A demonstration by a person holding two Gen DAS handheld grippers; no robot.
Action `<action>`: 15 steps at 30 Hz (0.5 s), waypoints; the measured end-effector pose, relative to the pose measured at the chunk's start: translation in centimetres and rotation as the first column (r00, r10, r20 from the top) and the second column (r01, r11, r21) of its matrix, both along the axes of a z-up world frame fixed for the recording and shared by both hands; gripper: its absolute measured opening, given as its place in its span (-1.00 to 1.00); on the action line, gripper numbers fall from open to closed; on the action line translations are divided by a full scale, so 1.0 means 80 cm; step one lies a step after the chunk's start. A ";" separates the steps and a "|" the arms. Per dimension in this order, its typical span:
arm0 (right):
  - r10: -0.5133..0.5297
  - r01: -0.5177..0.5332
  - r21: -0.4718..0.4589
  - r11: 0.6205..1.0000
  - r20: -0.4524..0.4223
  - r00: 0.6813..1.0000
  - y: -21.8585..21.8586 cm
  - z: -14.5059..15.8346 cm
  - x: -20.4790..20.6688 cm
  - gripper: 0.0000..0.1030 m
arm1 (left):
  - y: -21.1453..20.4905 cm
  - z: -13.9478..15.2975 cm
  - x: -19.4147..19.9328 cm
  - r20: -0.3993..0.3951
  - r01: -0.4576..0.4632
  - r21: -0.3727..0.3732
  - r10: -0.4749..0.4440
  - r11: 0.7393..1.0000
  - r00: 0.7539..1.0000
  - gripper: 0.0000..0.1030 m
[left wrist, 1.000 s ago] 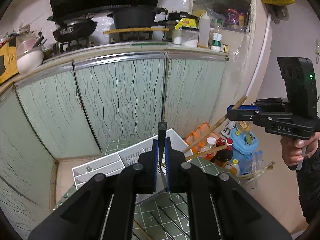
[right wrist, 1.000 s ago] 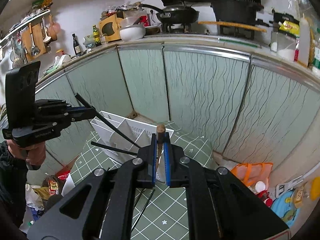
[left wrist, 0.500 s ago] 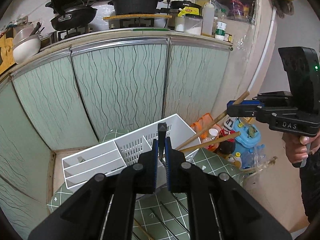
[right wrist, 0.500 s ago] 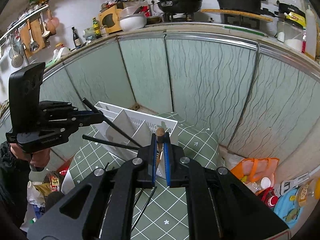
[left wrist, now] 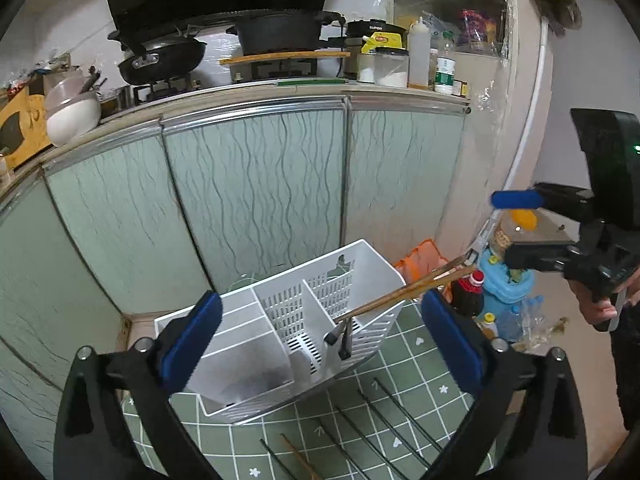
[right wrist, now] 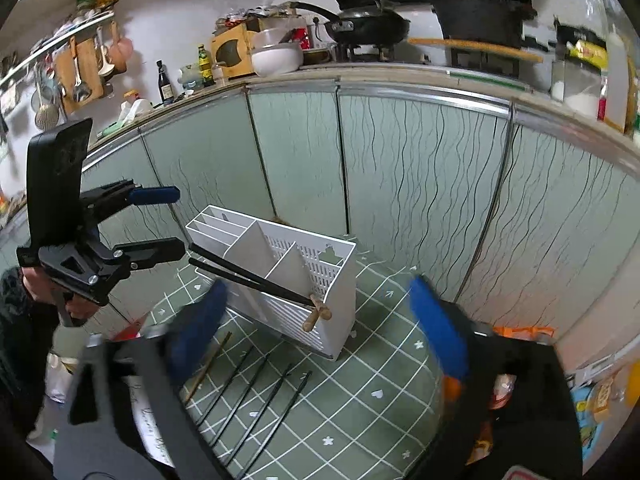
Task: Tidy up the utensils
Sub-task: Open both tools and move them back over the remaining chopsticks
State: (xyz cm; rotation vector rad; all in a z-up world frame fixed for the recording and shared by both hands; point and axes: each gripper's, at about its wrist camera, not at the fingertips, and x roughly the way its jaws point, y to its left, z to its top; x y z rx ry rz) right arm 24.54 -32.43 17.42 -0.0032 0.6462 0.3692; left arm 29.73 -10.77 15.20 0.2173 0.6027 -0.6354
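Left wrist view: you are holding both grippers spread wide, gripping nothing.
Loose chopsticks are lying below the left gripper, pointing toward the caddy.

Both wrist views down onto caddy

Both tongs are now standing wide apart, having let go: the left tongs of the black chopsticks, the right tongs of the wooden chopsticks, both pairs leaning in the white caddy ahead.
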 end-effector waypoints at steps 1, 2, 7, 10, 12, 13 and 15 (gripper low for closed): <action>0.003 -0.003 -0.008 1.000 0.005 1.000 0.001 0.001 -0.002 0.85 | -0.001 0.001 -0.001 0.004 -0.002 0.001 0.002 1.000 1.000 0.93; 0.005 -0.005 -0.015 1.000 0.009 1.000 0.003 0.001 -0.004 0.85 | 0.000 0.002 -0.005 0.010 -0.008 0.003 0.008 1.000 1.000 0.93; 0.004 -0.004 -0.033 0.999 0.005 1.000 0.009 -0.002 -0.014 0.85 | 0.006 0.003 -0.013 0.013 -0.014 0.003 0.014 1.000 1.000 0.93; -0.004 0.005 -0.040 0.999 0.019 1.000 0.010 -0.002 -0.019 0.85 | 0.009 0.006 -0.019 0.023 -0.023 -0.010 0.024 1.000 0.999 0.93; -0.008 0.009 -0.039 0.999 0.029 1.000 0.011 -0.003 -0.025 0.85 | 0.014 0.008 -0.024 0.027 -0.029 -0.021 0.030 0.999 0.999 0.93; -0.011 0.012 -0.042 0.999 0.033 0.999 0.012 -0.003 -0.026 0.85 | 0.015 0.008 -0.026 0.030 -0.031 -0.025 0.032 0.999 0.999 0.93; -0.016 0.019 -0.052 0.998 0.042 0.999 0.014 -0.003 -0.032 0.85 | 0.017 0.011 -0.033 0.039 -0.037 -0.029 0.039 0.999 0.999 0.93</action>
